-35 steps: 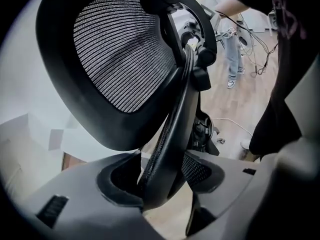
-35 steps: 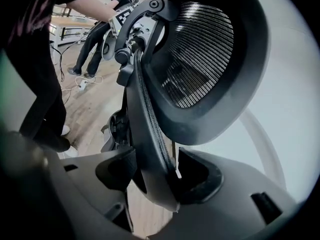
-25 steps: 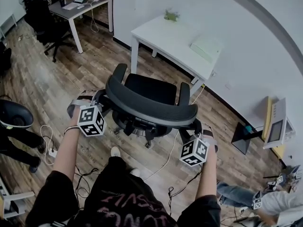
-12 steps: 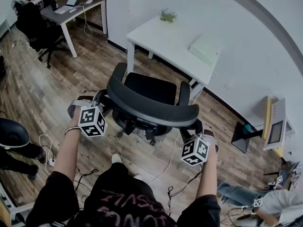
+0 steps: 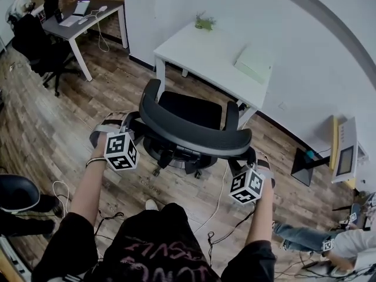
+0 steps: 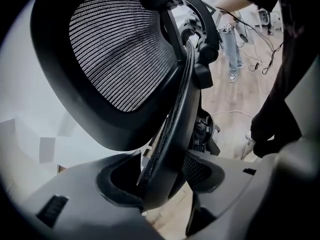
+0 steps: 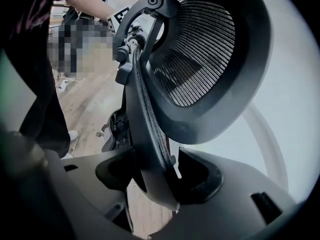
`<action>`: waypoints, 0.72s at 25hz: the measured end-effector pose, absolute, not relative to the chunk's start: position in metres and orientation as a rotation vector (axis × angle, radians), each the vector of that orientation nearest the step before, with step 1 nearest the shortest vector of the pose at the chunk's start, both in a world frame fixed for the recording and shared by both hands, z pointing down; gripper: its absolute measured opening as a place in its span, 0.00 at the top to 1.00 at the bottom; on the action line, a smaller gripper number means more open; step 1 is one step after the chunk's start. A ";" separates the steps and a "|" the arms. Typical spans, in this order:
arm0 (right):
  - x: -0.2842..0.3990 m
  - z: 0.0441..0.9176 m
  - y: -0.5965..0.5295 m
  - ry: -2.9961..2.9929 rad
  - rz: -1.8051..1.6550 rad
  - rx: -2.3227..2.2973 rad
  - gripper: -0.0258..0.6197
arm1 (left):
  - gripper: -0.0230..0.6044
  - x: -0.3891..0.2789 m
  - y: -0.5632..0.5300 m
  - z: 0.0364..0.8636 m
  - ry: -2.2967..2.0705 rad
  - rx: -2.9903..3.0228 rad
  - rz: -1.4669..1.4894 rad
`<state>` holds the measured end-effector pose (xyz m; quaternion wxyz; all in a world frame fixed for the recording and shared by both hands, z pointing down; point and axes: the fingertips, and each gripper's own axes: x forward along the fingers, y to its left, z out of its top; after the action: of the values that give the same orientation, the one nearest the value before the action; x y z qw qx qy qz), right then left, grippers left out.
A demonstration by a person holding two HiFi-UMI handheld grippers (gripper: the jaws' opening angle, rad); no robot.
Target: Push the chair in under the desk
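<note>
1. Head view: the chair stood on the wood-plank floor, just ahead of both grippers. The white desk lay beyond it. The seat was near the desk's front edge, not under it.
2. Only that view gave the layout. The left gripper was at the backrest's left end and the right gripper at its right end. The marker cubes sat on the person's side. The jaws were hard to read from there.
3. The left gripper view settled it: the grey jaws were clamped on the black backrest rim, which ran edge-on up between the pads.
4. The right gripper view mirrored this, with the jaws closed on the opposite rim.
5. Texture showed only up close. The rim was smooth and curved, with a ribbed fabric seam along it. Above the jaws hung an oval mesh panel, finely woven in a thick rounded black frame. The jaw pads were matte and dished.
6. The desk top showed in the head view alone. A pale flat box and a small green plant sat on it, well beyond both grippers.
</note>
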<state>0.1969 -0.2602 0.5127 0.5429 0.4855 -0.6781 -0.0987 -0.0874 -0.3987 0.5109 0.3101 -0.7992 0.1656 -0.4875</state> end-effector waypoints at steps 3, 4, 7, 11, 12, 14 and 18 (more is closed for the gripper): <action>0.199 0.513 -0.266 -1.610 -0.220 1.161 0.56 | 0.54 -0.082 -0.411 0.511 0.412 -2.108 -1.291; 0.201 0.513 -0.268 -1.609 -0.223 1.168 0.56 | 0.54 -0.079 -0.416 0.511 0.405 -2.107 -1.286; 0.206 0.514 -0.279 -1.596 -0.237 1.191 0.56 | 0.54 -0.071 -0.431 0.512 0.395 -2.109 -1.264; 0.216 0.518 -0.293 -1.575 -0.217 1.185 0.56 | 0.54 -0.060 -0.447 0.515 0.376 -2.120 -1.256; 0.219 0.518 -0.296 -1.567 -0.210 1.182 0.56 | 0.54 -0.057 -0.451 0.515 0.372 -2.122 -1.248; 0.225 0.517 -0.307 -1.553 -0.213 1.186 0.56 | 0.54 -0.051 -0.461 0.514 0.369 -2.121 -1.229; 0.240 0.520 -0.328 -1.539 -0.220 1.192 0.56 | 0.54 -0.035 -0.484 0.514 0.360 -2.117 -1.216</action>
<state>0.2402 -0.3277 0.5198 0.5574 0.5051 -0.6523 -0.0931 -0.0355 -0.4840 0.5141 0.3308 -0.8096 0.1377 -0.4650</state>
